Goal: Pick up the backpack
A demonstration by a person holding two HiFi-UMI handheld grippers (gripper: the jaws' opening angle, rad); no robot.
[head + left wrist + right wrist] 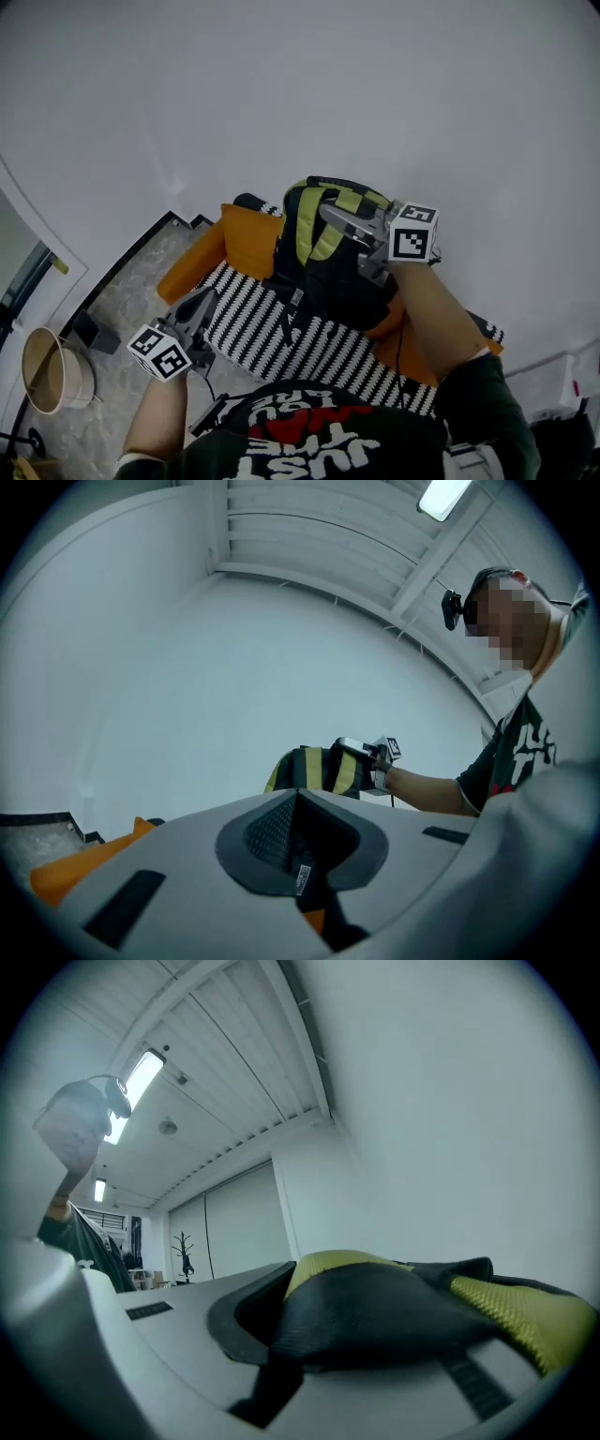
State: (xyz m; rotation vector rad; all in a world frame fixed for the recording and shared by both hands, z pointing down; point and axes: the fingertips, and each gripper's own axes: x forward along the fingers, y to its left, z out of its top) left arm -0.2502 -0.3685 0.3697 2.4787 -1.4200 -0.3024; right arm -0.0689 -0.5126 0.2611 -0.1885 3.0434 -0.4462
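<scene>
The backpack (328, 272), black with yellow-green panels, hangs upright above the chair seat. My right gripper (328, 213) is shut on its top, where a black and yellow-green strap (394, 1321) fills the jaws. The left gripper view shows the backpack (314, 769) from the side, with the right gripper (354, 748) on top of it. My left gripper (202, 307) is lower and to the left, over the cushion's edge and apart from the bag's body. Its jaws look shut around a thin black strap with a small white tag (300, 878).
An orange armchair (248, 239) with a black-and-white striped cushion (281, 342) stands under the bag, against a white wall. A round wicker basket (52, 370) sits on the speckled floor (131, 291) at the left. A white box (562, 389) is at the right.
</scene>
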